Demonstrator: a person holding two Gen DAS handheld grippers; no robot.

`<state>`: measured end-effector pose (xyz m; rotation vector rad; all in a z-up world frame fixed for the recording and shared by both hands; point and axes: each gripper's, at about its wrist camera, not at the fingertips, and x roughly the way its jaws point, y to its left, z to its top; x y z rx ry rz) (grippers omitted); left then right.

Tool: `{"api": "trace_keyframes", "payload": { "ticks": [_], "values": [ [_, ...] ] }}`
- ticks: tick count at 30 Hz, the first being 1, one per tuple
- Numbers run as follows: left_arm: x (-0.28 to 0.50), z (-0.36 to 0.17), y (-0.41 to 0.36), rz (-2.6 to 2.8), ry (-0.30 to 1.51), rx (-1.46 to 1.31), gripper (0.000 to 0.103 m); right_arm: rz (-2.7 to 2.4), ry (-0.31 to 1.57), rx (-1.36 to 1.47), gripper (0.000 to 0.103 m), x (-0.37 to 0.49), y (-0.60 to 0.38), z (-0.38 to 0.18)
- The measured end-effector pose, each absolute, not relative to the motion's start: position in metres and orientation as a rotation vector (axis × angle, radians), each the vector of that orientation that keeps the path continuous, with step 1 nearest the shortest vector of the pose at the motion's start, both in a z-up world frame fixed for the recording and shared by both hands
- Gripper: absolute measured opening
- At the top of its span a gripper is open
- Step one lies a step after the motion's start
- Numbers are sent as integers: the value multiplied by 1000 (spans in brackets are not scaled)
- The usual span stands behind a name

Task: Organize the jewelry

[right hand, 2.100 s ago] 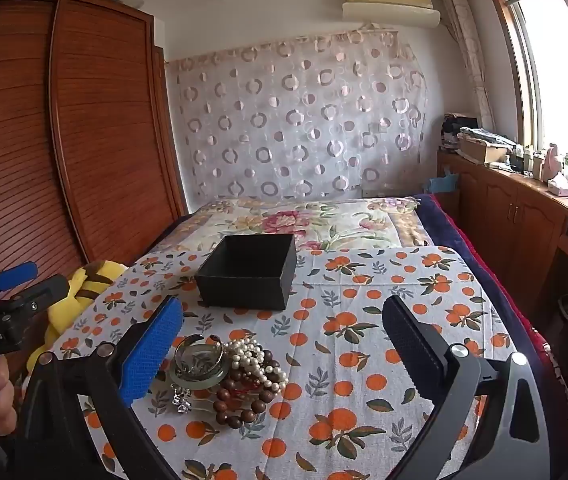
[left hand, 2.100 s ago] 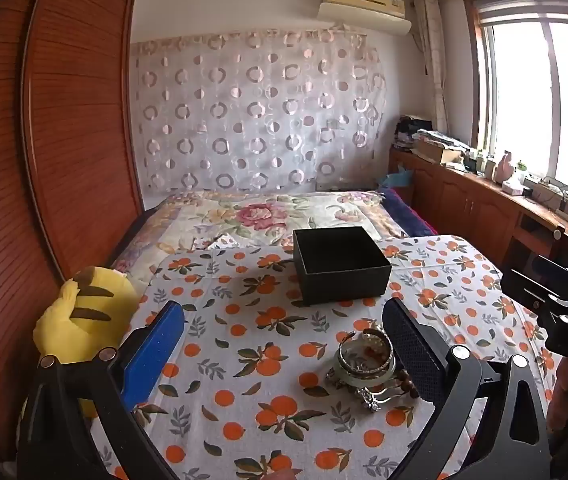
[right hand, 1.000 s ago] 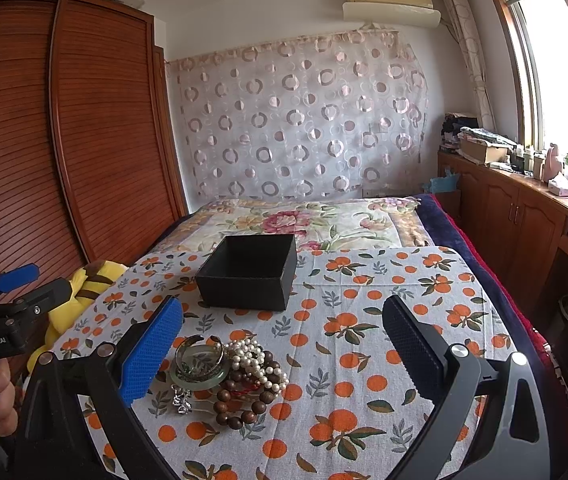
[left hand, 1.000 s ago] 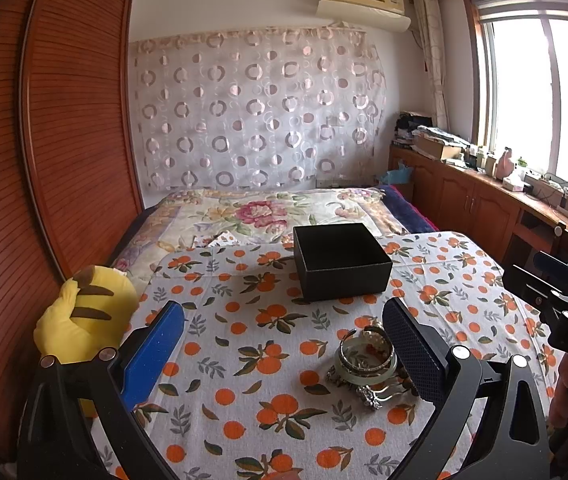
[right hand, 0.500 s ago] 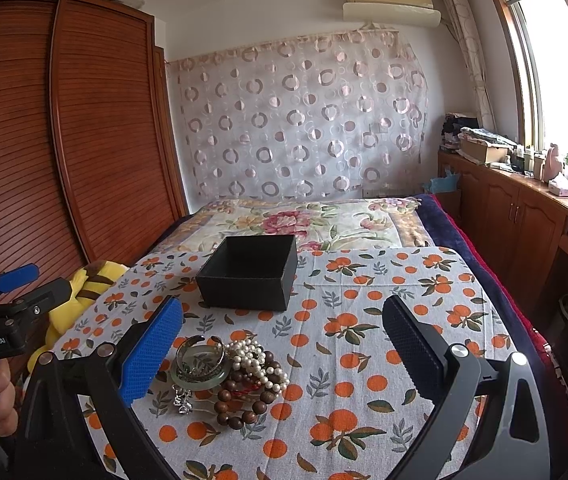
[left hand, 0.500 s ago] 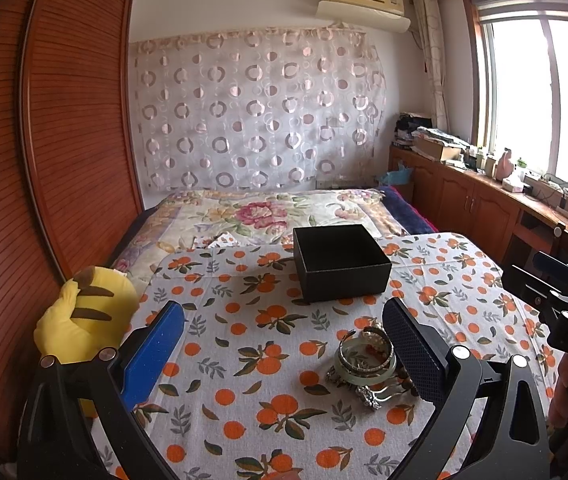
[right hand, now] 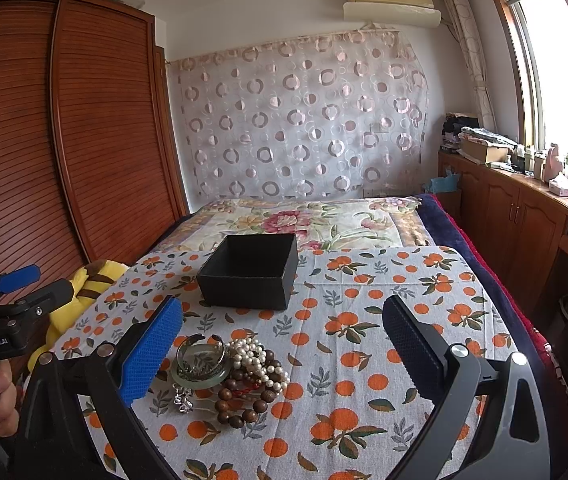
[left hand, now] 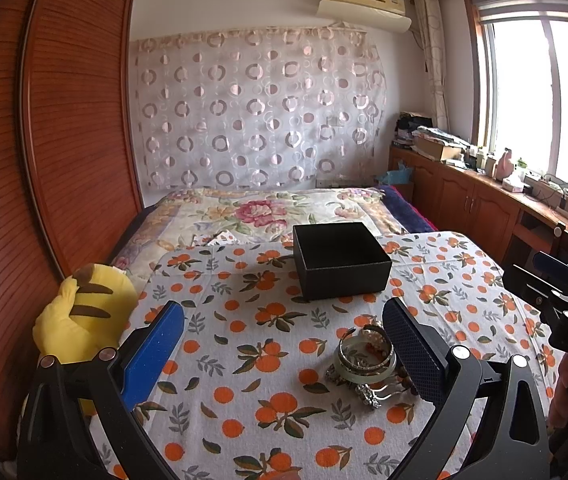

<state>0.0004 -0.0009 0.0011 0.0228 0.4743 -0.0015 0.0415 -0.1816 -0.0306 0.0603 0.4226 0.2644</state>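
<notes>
A small heap of jewelry (right hand: pixel 223 372) lies on the orange-print cloth (right hand: pixel 364 320) of the surface: a pale green bangle (right hand: pixel 199 376) with metal bracelets stacked on it, white pearls (right hand: pixel 255 356), dark wooden beads (right hand: pixel 243 404) and a silver piece nearest the camera. Beyond it stands an open black box (right hand: pixel 249 270) (its inside is dark), a yellow plush toy (left hand: pixel 79 320) sits at the left edge, and the bed (left hand: pixel 267 212) is farther back. Both the left claw (left hand: pixel 284 340) and the right claw (right hand: pixel 281 342) are spread wide and grip nothing.
</notes>
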Motion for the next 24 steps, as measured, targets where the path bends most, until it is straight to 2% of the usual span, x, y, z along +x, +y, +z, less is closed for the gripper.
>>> {"api": "trace_keyframes", "payload": {
  "ticks": [24],
  "values": [
    [-1, -5, -3, -3, 483, 19, 96, 264, 424, 60, 101, 42, -182, -31]
  ]
}}
